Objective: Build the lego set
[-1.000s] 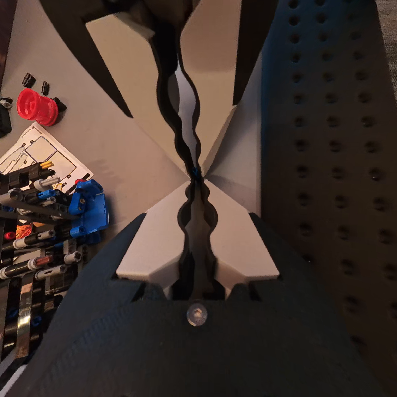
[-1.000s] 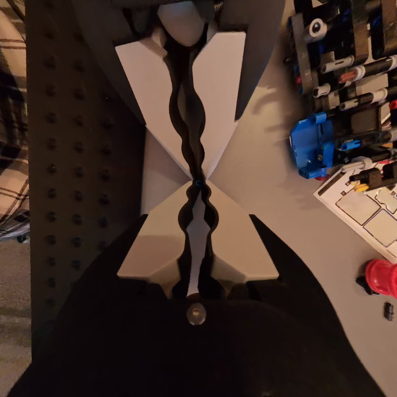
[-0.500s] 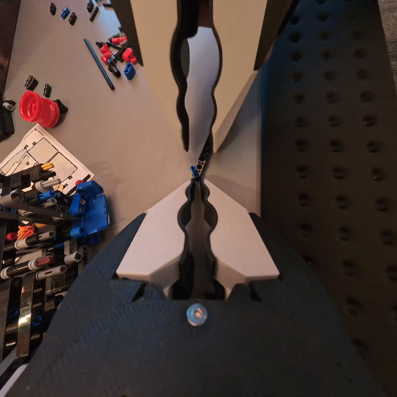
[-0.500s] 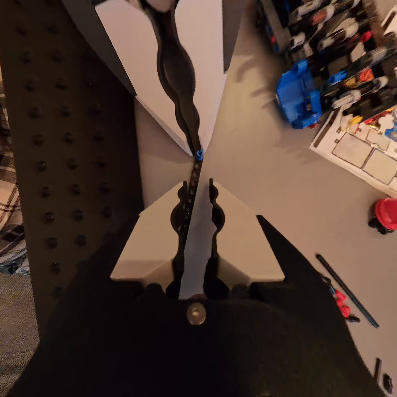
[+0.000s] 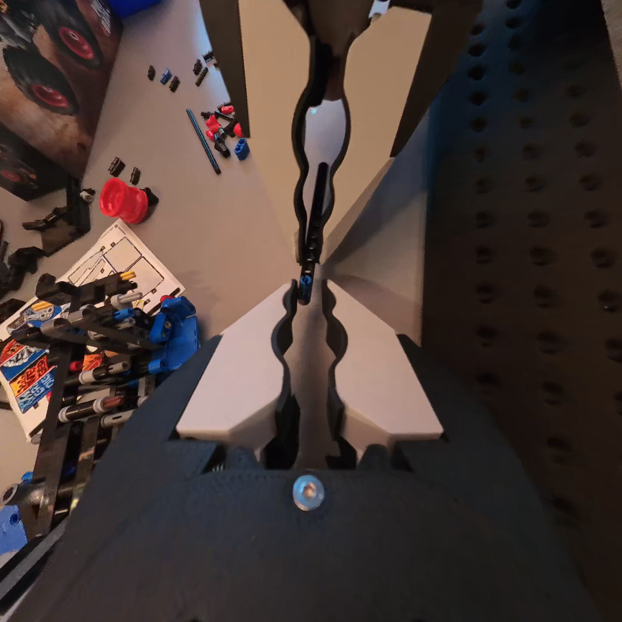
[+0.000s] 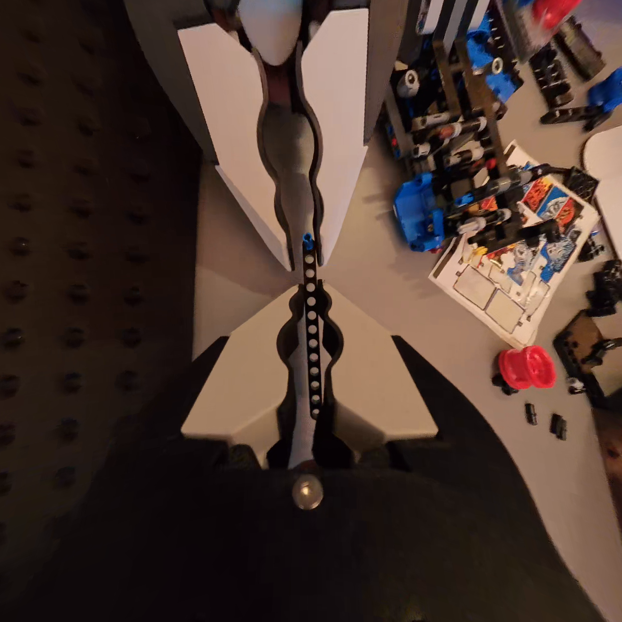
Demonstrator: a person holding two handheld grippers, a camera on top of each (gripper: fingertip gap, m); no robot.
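Observation:
My right gripper (image 6: 310, 286) is shut on a long black beam with holes (image 6: 311, 336), which lies along the gap between its fingers. A small blue pin (image 6: 307, 238) sits in the beam's far end. My left gripper (image 5: 308, 287) faces the right one tip to tip and is open. The blue pin (image 5: 305, 286) lies between its fingertips, close to the left finger. In the left wrist view the right gripper (image 5: 309, 255) shows at the top with the beam (image 5: 314, 215) in it. In the right wrist view the left gripper (image 6: 304, 266) shows at the top.
A partly built black and blue model (image 5: 101, 336) (image 6: 471, 188) lies on a sticker sheet (image 6: 498, 296) on the grey table. A red wheel hub (image 5: 123, 201) (image 6: 526, 372), loose small parts (image 5: 222, 128) and the set's box (image 5: 50, 84) lie nearby. A black perforated board (image 5: 538, 235) (image 6: 84, 269) borders the table. The grippers are tip to tip, or close to it. From either gripper's tips it is about 15 cm to the red wheel hub (image 5: 123, 201). It turns up in the right wrist view (image 6: 527, 363) as well.
The two grippers drew apart, showing the black beam between them. My right gripper opened, then shut on the beam. My left gripper opened off the blue pin.

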